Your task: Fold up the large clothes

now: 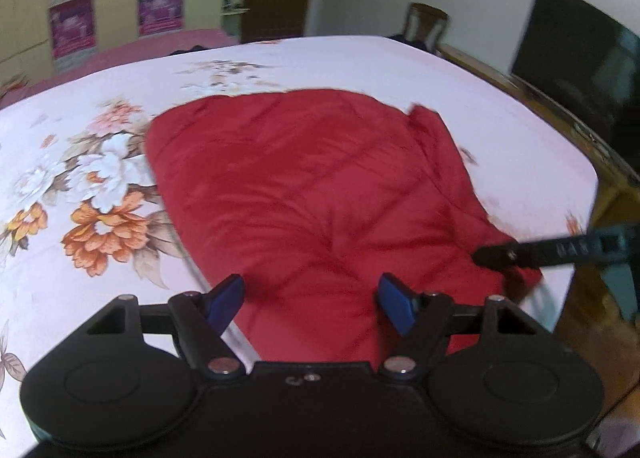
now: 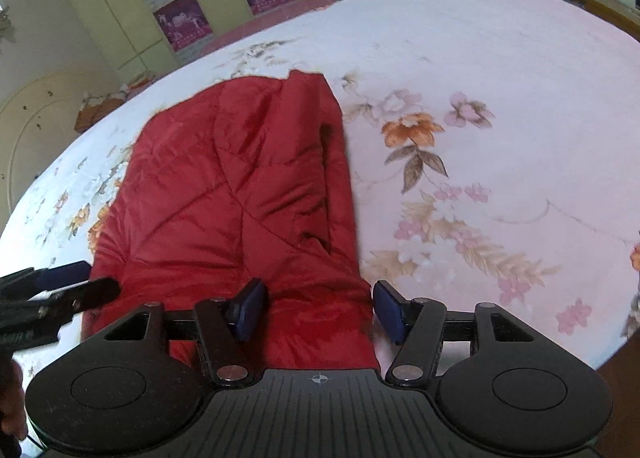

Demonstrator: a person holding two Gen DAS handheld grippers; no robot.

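Here: floral sheet (image 1: 360, 70), red quilt (image 1: 304, 186) spread flat on it; wardrobe (image 2: 100, 18) beyond. Left gripper (image 1: 312, 298) and right gripper (image 2: 320, 310) parted wide over quilt's near edge, gripping nothing.

The left claw (image 1: 311, 300) points forward and downward, its two blue fingertips (image 1: 226, 300) standing well apart with nothing pressed between them. The right claw (image 2: 318, 310) is angled downward likewise, its blue pads (image 2: 250, 308) spread with an open gap. Each claw shows in the other's view: the right one's black finger reaches in from the right edge of the left wrist view, and the left one's fingers enter at the lower left of the right wrist view.
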